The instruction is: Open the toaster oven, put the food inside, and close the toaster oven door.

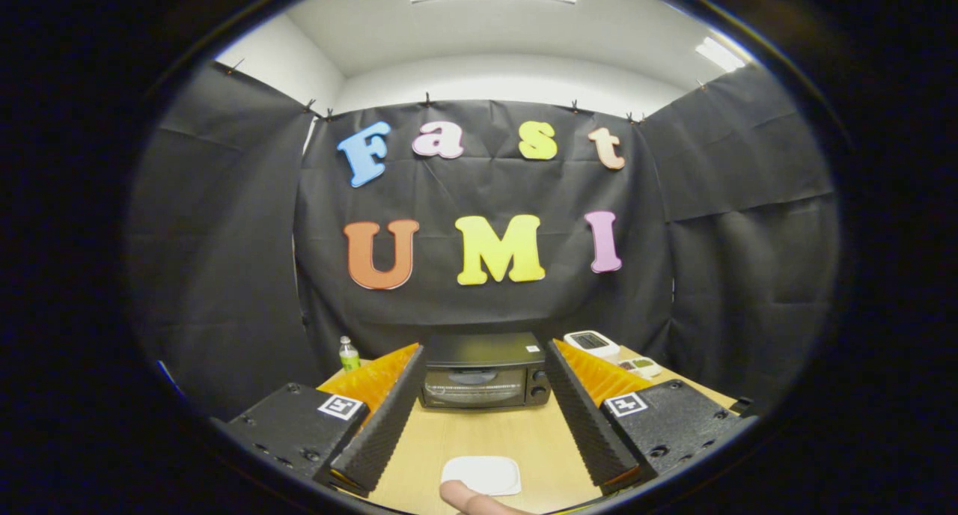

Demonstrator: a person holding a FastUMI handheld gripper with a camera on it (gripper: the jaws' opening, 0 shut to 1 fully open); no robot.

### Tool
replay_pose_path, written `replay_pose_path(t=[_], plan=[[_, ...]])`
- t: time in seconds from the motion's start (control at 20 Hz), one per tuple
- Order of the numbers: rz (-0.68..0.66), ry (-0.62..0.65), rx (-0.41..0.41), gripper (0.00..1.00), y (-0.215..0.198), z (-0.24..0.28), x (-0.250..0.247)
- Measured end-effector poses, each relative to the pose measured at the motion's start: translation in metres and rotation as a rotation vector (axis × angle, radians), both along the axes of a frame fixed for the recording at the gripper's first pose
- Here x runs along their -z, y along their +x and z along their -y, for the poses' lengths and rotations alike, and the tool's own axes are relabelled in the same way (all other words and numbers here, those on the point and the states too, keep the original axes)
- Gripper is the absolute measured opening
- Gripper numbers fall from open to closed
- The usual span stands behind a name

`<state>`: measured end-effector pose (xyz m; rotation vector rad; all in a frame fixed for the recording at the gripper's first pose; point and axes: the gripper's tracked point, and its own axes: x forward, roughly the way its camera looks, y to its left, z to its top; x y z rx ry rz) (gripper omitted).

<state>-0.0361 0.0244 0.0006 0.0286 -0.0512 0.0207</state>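
Note:
A black toaster oven (484, 370) stands at the far end of the wooden table (486, 433), its glass door shut, two knobs on its right side. My gripper (484, 358) is open, its fingers (385, 418) spread wide, and the oven sits beyond and between their tips. A white plate (481, 474) lies on the table close in, between the fingers' near ends. A pinkish, rounded piece of food (471, 500) shows just in front of the plate, partly cut off.
A small green-labelled bottle (349, 354) stands left of the oven. A white device (591, 343) and a small flat item (640, 366) lie to the oven's right. Black cloth walls enclose the table on three sides.

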Motion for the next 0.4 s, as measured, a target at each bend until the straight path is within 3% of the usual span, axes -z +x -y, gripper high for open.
replay_pose_path(t=[0.25, 0.4], plan=[[0.009, -0.047, -0.029, 1.00, -0.018, -0.005, -0.003], [-0.010, -0.060, -0.005, 1.00, -0.024, 0.002, 0.002]])
